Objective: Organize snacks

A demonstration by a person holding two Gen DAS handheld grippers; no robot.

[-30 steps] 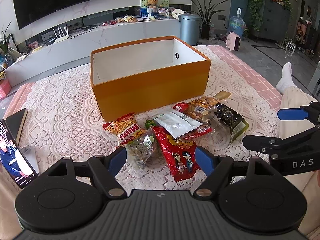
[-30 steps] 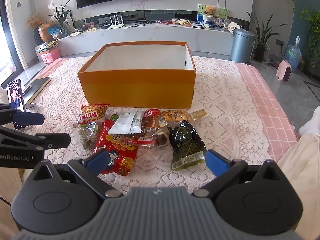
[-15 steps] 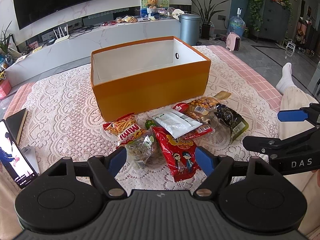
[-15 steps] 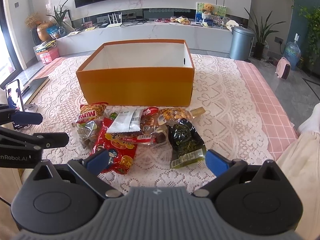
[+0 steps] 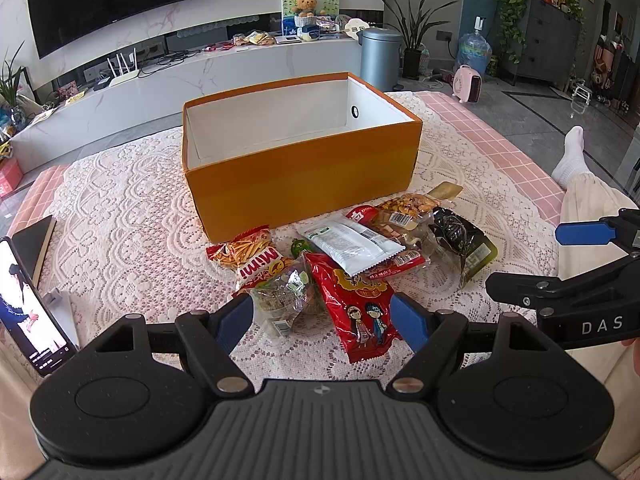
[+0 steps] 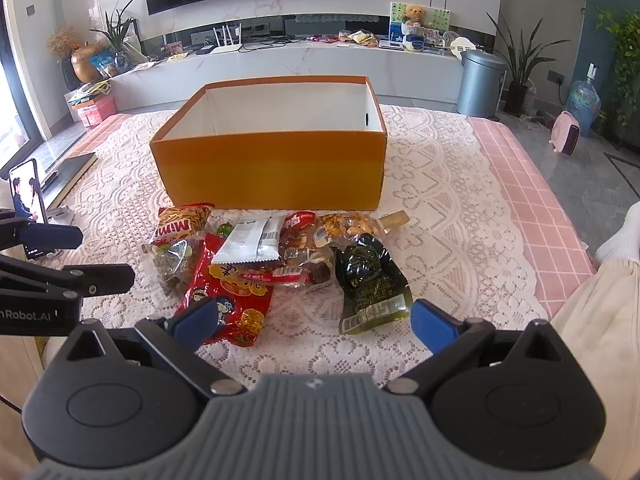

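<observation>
Table [image 5: 532,168] has a pink grid cover with a white lace cloth [image 5: 132,216] over it. Orange box [image 5: 304,176] sits on the lace at 12 o'clock, open top, white inside. Snack pile touches the lace just in front of it, toward 6: Mimi packet [image 5: 256,258] at the 9 o'clock end, clear bag [image 5: 280,300] beside it, red cartoon packet [image 5: 356,300] centre, white sachet [image 5: 352,244] overlapping it, nut pack [image 5: 408,204] nearest the box, dark green pouch [image 5: 464,244] at the 3 o'clock end. Phone [image 5: 28,312] propped at the 8 o'clock edge, dark book [image 5: 34,240] behind it.
</observation>
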